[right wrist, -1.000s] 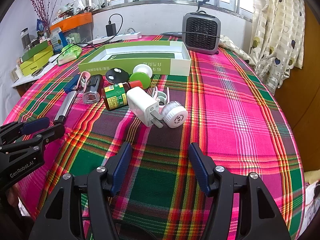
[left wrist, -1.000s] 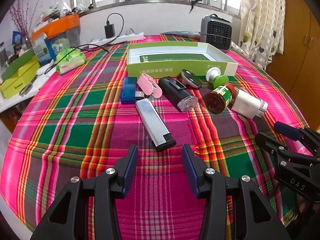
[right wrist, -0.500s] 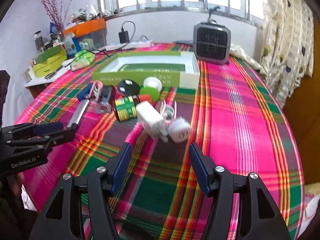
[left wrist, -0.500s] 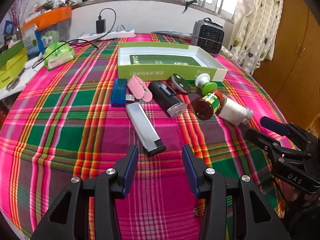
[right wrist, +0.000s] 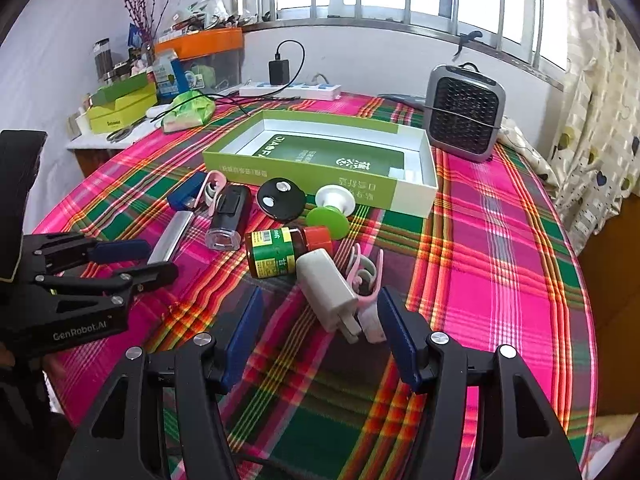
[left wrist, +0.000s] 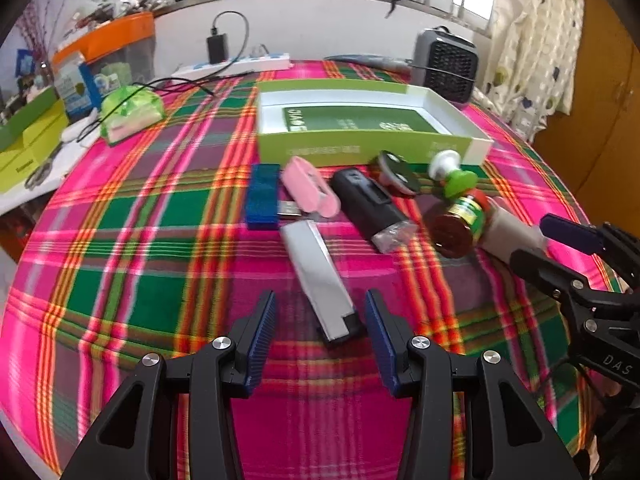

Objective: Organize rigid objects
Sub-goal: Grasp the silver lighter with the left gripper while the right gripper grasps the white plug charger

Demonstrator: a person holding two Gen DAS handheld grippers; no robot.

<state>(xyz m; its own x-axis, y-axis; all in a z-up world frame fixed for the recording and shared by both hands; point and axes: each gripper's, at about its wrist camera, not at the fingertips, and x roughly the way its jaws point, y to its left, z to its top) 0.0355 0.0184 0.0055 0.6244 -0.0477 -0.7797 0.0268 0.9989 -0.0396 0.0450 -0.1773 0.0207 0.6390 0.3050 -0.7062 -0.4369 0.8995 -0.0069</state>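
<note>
In the left wrist view the left gripper point(left wrist: 320, 320) fills the bottom of the frame with its jaws spread wide. The near black end of the silver lighter point(left wrist: 318, 276) lies on the plaid tablecloth point(left wrist: 132, 248) between the two blue pads, touching neither; its body runs up and to the left toward the centre of the frame. Above it, in a row across the middle, lie a blue USB stick point(left wrist: 262, 196), a pink clip point(left wrist: 310, 186), a black torch point(left wrist: 372, 208), a black round fob point(left wrist: 398, 170), a green and white knob point(left wrist: 454, 174) and a brown jar point(left wrist: 460, 222) on its side. The green open box point(left wrist: 368, 130) sits behind the row, in the upper centre.

In the right wrist view the right gripper point(right wrist: 318, 322), also spread wide, holds nothing. The white plug adapter point(right wrist: 328, 290) lies between its fingertips, just above the bottom centre, with a pink clamp point(right wrist: 366, 288) touching the adapter's right side. The jar point(right wrist: 284, 252) lies just above them, and the box point(right wrist: 320, 164) is in the centre. A grey heater point(right wrist: 464, 112) stands at the upper right.
</note>
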